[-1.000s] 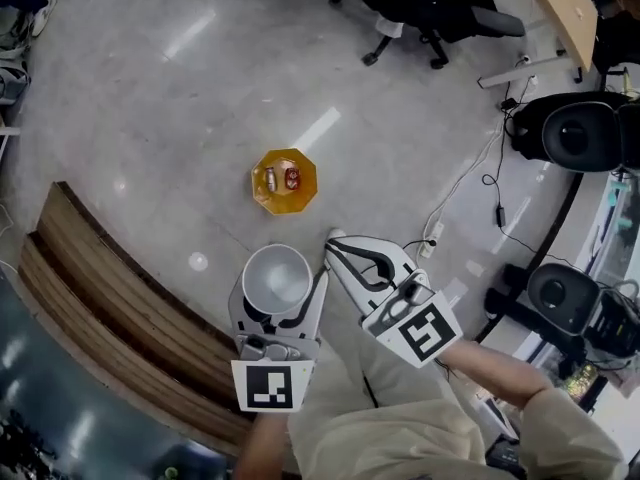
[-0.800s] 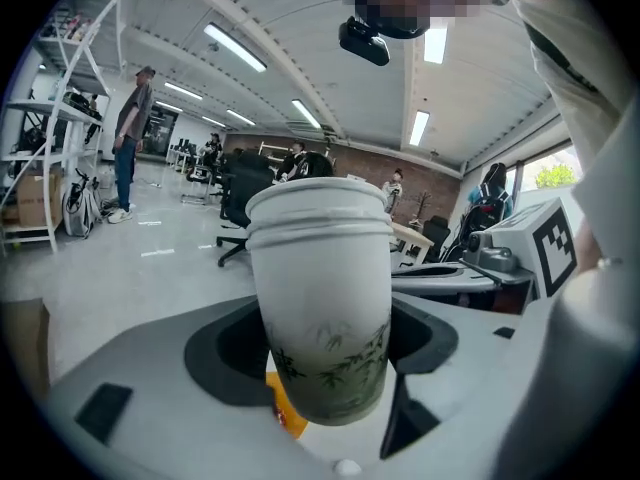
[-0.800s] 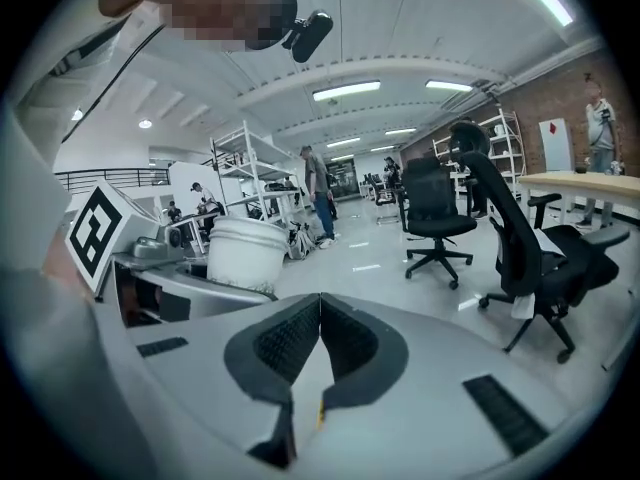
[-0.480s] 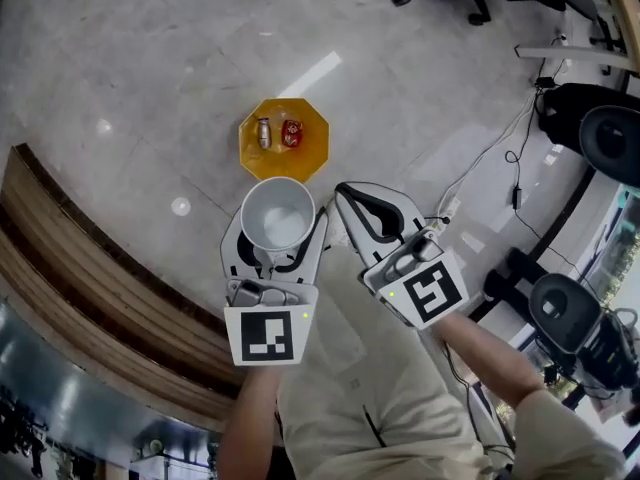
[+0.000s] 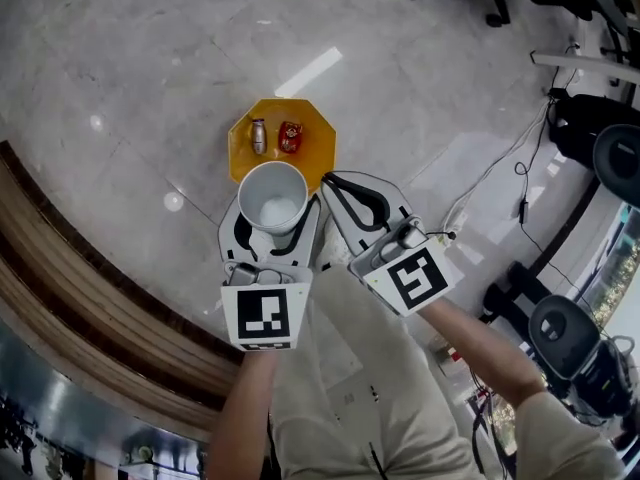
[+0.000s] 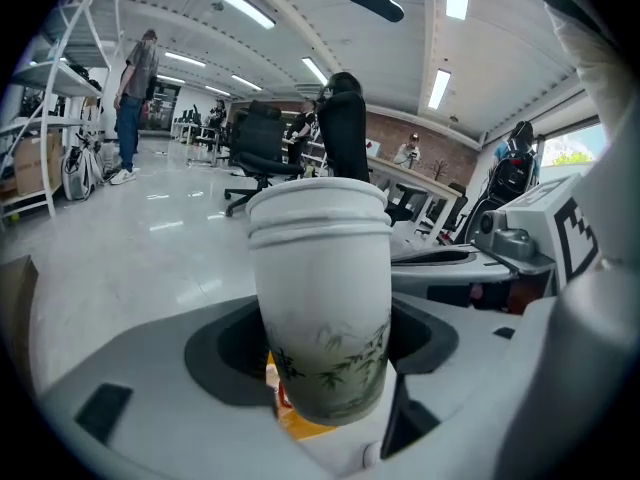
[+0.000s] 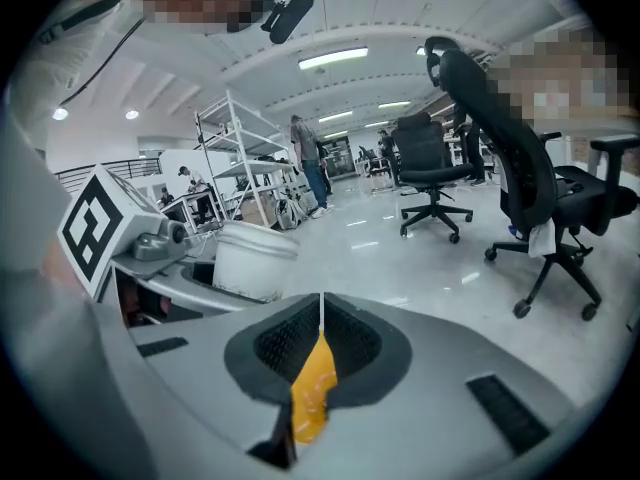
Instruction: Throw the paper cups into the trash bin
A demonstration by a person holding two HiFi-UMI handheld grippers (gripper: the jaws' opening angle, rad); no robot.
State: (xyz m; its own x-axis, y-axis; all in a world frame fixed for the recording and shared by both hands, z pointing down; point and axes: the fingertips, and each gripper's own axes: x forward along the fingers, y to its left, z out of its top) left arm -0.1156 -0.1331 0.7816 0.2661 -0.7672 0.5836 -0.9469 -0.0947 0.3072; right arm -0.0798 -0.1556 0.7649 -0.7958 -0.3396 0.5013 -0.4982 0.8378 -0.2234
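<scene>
A white paper cup (image 5: 272, 198) with a green bamboo print (image 6: 320, 308) stands upright and empty between the jaws of my left gripper (image 5: 270, 230), which is shut on it. The cup hangs just at the near rim of the yellow octagonal trash bin (image 5: 315, 148) on the floor, which holds a small can (image 5: 258, 135) and a red wrapper (image 5: 290, 136). My right gripper (image 5: 352, 200) is beside the cup, shut with nothing in it; the bin (image 7: 310, 393) shows through the slit between its jaws. The cup (image 7: 252, 260) also appears at the left of the right gripper view.
A curved wooden bench (image 5: 70, 298) runs along the left. Cables (image 5: 500, 163) trail over the grey floor at the right, near black gear (image 5: 560, 328). Office chairs (image 7: 505, 168) and a metal shelf rack (image 7: 235, 158) stand farther off, with a person (image 6: 135, 103) in the distance.
Both grippers have come closer to the yellow bin; the cup, which hung short of it, now overlaps its near rim. The left gripper has kept hold of the cup.
</scene>
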